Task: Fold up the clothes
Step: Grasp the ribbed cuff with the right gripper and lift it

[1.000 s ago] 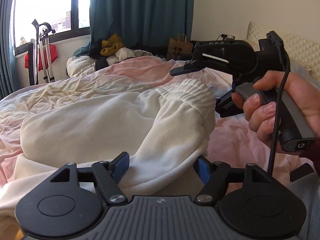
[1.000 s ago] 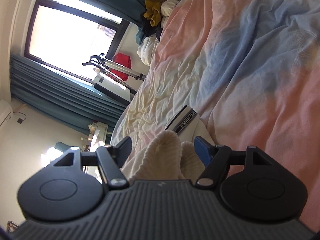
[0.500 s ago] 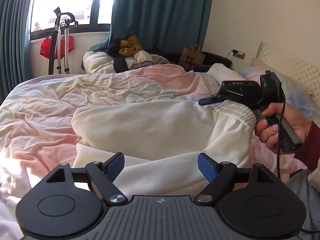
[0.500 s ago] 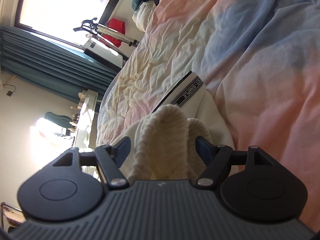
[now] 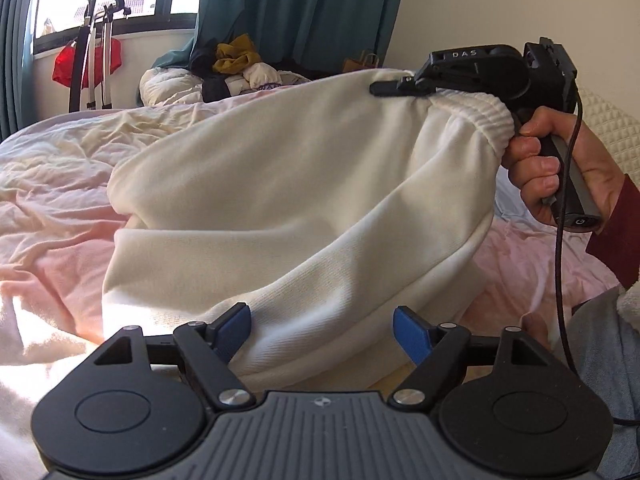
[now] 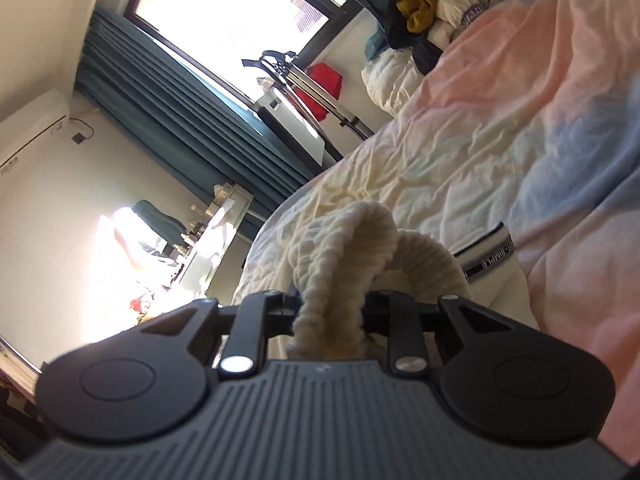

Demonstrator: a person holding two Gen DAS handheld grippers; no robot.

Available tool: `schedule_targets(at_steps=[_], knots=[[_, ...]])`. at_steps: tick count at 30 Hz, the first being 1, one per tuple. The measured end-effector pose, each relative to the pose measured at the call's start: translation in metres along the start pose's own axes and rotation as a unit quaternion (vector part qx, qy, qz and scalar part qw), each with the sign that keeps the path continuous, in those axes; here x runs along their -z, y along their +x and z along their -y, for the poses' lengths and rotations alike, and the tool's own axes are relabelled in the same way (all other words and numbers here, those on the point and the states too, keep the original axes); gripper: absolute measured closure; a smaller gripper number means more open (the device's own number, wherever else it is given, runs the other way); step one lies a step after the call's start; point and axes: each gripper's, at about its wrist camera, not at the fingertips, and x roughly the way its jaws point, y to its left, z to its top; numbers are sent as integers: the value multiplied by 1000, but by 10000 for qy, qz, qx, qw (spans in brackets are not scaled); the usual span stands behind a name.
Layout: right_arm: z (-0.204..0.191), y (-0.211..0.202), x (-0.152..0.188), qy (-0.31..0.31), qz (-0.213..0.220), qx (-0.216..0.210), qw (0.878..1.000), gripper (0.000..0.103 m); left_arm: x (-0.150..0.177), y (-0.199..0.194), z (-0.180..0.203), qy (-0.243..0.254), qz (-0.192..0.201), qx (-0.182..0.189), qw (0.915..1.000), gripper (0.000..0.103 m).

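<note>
**Entry: cream garment, waistband end lifted, fold begun**

Left wrist view. Cream garment (image 5: 288, 200), heavy knit, lies across the middle of the bed (image 5: 60, 184); its far end rests on the pastel cover, its ribbed waistband (image 5: 488, 114) is raised off the bed toward the right edge. Right gripper (image 5: 404, 88), held in a hand (image 5: 560, 168) with a dark red sleeve, has its jaws closing, the waistband between them and bunched at the pinch. Left gripper (image 5: 322, 326): blue pads spread wide, a lower fold of the garment lying between them, neither pad seen pressing it. Clothes pile (image 5: 236, 68) sits at the far end of the bed.

Right wrist view. Right gripper (image 6: 330, 306) nips the ribbed waistband (image 6: 352, 248), which humps up over the fingers. A black-and-white label (image 6: 490, 254) shows beyond.

Step, as judged: securing the waistband end for a first fold. Next move likely calls for the left gripper to close on the near hem, so both ends travel together.
</note>
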Motion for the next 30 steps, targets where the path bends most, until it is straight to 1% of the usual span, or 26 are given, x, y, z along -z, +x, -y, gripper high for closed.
schedule_targets(at_steps=[2,3,5,7,12,14,16,18,20,23,25,26,27,29,30], knots=[[0,2,-7,-112,85,86,9999,77,2,6,3,4,-20,25,10000,23],[7,4,-10,-28,78,222,9997,77,4,9,5,6,-42,32,10000,23],[30,10,-9,265,-29,621,9977,77,5,15,7,-12,-114,74,9999,23],[54,17,-6,558,-174,1059,9927,77,7,18,8,22,-178,90,9998,23],[68,19,4,425,-425,1258,9902,74,7,9,7,-120,-56,140,9998,23],[59,14,8,353,-397,1321,9898,71,4,4,4,-251,42,150,9996,23],[46,6,14,164,-371,1416,9891,69,1,-7,2,-390,240,150,9988,23],[33,-7,21,51,-278,1410,9896,67,-4,-21,2,-462,465,147,9977,21],[21,-20,26,9,-164,1403,9900,64,-8,-34,1,-498,627,42,9968,20],[9,-41,35,-61,13,1589,9873,50,-12,-46,-9,-780,723,-106,9943,19],[10,-61,47,106,163,1819,9831,26,-15,-48,-19,-1048,698,-208,9918,17],[11,-71,54,190,238,1934,9807,21,-16,-47,-26,-1194,635,-282,9904,16],[13,-78,55,341,259,1942,9800,16,-17,-46,-32,-1340,572,-356,9887,14],[16,-90,57,642,302,1956,9781,16,-19,-45,-44,-1630,445,-503,9843,14],[19,-89,57,757,177,1897,9788,16,-20,-44,-50,-1758,380,-561,9821,14]])
